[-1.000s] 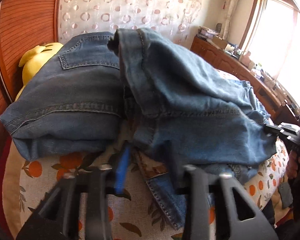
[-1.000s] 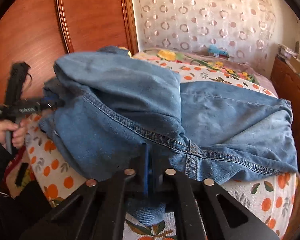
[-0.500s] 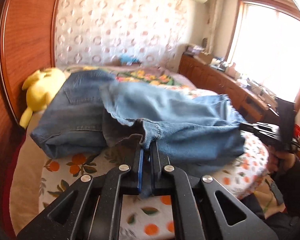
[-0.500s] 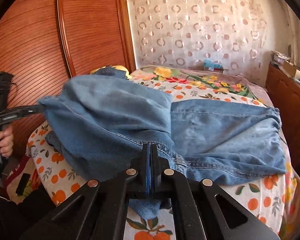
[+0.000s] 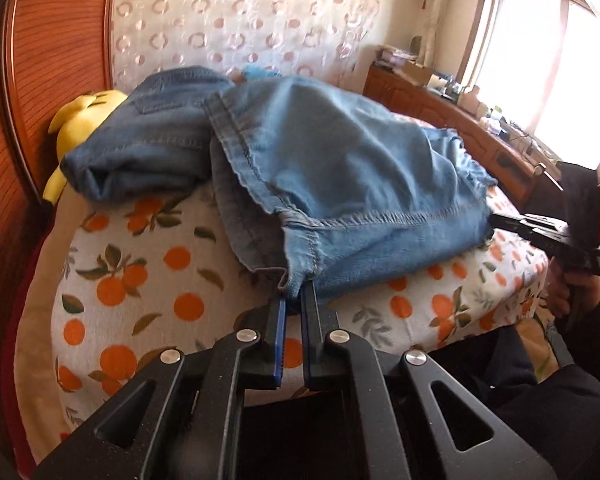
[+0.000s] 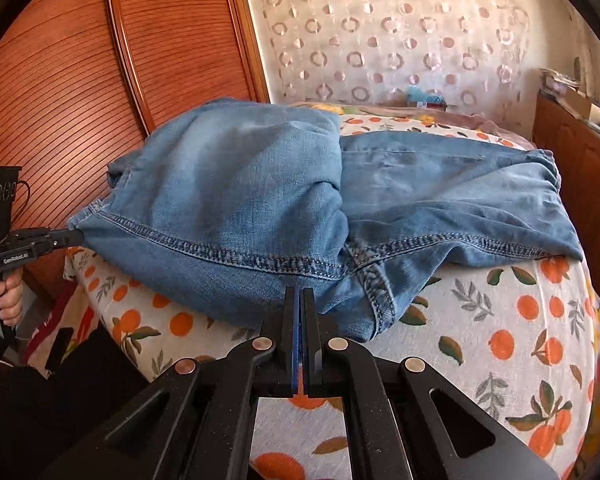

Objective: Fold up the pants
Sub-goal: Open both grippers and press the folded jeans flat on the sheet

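Blue jeans (image 5: 340, 160) lie folded over on the orange-print bed sheet (image 5: 140, 280), waist and back pocket at the far left. In the left wrist view my left gripper (image 5: 296, 294) is shut on a seamed corner of the top denim layer near the bed's front edge. My right gripper (image 5: 494, 218) pinches the same layer's other corner at the right. In the right wrist view the right gripper (image 6: 299, 292) is shut on the jeans (image 6: 240, 200) at a stitched hem, and the left gripper (image 6: 76, 236) holds the corner at the left. The layer hangs stretched between them.
A yellow plush toy (image 5: 80, 120) lies by the wooden headboard (image 5: 40, 60) behind the jeans. A wooden dresser (image 5: 460, 120) with small items runs along the right under a bright window. A person's hand (image 5: 572, 292) and dark sleeve are at the right.
The left gripper, open beside the jeans a second ago, has shut on the denim corner. Both grippers have drawn back toward the bed's near edge, pulling the top layer out flatter.
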A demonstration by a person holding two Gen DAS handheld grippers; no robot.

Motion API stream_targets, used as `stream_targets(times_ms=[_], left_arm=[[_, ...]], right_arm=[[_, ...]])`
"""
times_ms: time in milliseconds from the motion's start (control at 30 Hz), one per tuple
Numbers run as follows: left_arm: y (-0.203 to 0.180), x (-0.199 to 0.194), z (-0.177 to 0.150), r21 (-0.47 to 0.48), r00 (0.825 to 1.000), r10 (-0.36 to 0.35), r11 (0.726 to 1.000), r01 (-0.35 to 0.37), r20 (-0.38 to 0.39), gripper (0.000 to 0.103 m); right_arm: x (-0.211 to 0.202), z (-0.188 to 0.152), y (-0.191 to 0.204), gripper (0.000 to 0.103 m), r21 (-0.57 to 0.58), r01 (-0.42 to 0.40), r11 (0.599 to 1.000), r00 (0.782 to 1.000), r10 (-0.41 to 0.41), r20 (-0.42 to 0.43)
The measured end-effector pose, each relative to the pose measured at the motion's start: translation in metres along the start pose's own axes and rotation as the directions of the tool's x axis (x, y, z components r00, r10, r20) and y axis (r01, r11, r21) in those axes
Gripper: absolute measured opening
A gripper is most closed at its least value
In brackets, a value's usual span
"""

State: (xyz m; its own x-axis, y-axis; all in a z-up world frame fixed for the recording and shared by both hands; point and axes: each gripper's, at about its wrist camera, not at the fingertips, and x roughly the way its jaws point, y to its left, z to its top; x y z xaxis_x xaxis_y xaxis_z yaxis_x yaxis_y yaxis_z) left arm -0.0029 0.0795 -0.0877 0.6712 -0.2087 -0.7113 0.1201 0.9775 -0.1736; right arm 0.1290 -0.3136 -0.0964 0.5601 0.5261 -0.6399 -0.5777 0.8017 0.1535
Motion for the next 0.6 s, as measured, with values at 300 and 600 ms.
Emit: stream_targets(times_ms=[300,600], left_arm=[[0.004,-0.013,0.008,-0.007,0.999,0.016,1.000,-0.016,0.036,0.024],[-0.004,-0.016,0.042,0.036,0.994,0.024,0.999,-0.028,0.107,0.048]], right_arm=[[-0.016,0.027,0.006,0.006,-0.009,-0.005,1.000,0.997,0.006,0.078],[0.038,0.045,0.010,0.034,0.004,0.078,0.997,0.996,-0.078,0.045]])
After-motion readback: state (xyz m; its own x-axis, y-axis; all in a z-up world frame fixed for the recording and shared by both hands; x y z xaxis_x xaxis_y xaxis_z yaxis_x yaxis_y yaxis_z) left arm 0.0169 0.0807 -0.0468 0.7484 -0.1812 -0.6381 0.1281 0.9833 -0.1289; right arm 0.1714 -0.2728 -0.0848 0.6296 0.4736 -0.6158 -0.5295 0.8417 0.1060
